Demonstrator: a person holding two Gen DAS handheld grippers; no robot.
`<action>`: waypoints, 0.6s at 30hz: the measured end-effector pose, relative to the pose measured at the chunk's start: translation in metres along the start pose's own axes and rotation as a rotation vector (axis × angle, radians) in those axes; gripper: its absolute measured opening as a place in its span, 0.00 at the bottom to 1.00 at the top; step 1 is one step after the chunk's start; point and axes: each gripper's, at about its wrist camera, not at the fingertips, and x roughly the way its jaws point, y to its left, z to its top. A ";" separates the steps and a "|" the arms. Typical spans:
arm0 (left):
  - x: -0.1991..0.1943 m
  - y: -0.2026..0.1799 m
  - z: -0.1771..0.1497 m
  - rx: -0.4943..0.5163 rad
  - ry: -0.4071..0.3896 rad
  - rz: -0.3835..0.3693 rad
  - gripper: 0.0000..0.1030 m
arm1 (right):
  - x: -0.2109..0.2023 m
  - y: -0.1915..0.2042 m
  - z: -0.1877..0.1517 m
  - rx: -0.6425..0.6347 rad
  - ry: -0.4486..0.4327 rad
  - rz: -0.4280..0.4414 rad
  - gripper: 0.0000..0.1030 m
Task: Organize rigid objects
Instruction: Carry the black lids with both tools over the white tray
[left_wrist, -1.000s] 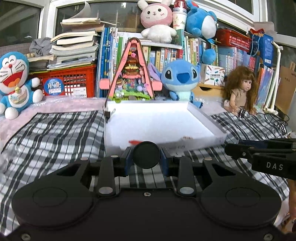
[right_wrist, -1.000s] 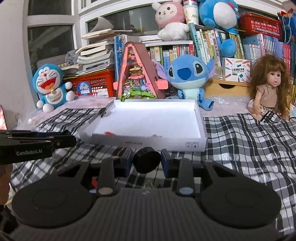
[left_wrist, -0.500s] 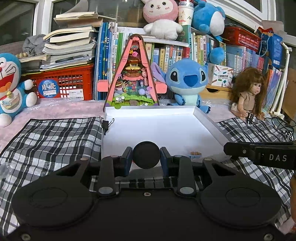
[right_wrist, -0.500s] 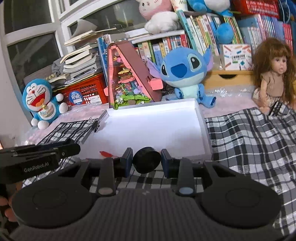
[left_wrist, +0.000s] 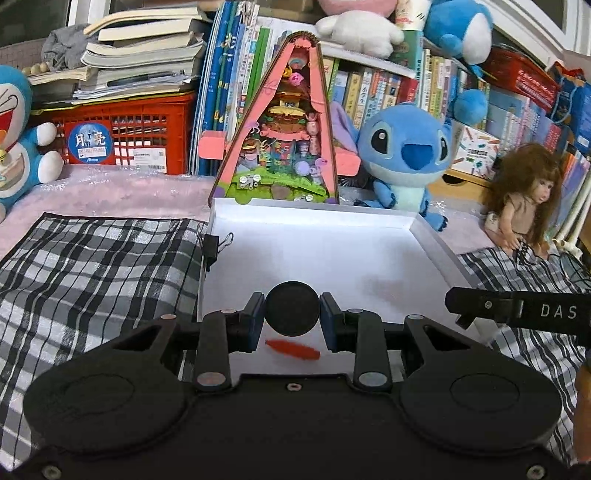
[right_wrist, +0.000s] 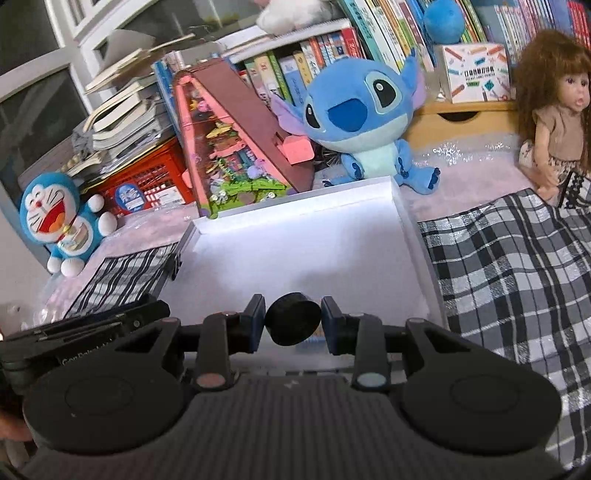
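A shallow white tray (left_wrist: 317, 218) lies on the checked cloth, and both grippers hang over its near end. My left gripper (left_wrist: 293, 321) is shut on a black round disc (left_wrist: 293, 308), its flat face toward the camera. Just below it a small red piece (left_wrist: 293, 349) lies on the tray floor. In the right wrist view my right gripper (right_wrist: 293, 326) is shut on a second black round disc (right_wrist: 291, 317), held tilted above the tray's (right_wrist: 295, 210) near edge. The right gripper's side (left_wrist: 517, 310) shows at the left view's right edge.
A black binder clip (left_wrist: 211, 248) grips the tray's left rim. Behind the tray stand a pink triangular toy house (left_wrist: 280, 147), a blue plush (left_wrist: 402, 155), a doll (left_wrist: 524, 206), a red crate (left_wrist: 122, 136) and books. Checked cloth (left_wrist: 92, 266) lies on both sides.
Both grippers have moved forward from the near cloth to over the tray, each still holding its disc. The right view has rolled, so the scene now leans.
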 end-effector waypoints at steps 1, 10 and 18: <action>0.005 0.000 0.002 0.002 0.004 0.005 0.29 | 0.004 0.000 0.003 0.008 0.005 0.000 0.37; 0.040 -0.003 0.004 0.005 0.072 0.035 0.29 | 0.041 0.006 0.009 0.032 0.066 -0.038 0.37; 0.055 -0.003 -0.001 0.004 0.094 0.044 0.29 | 0.060 0.007 0.008 0.043 0.087 -0.107 0.37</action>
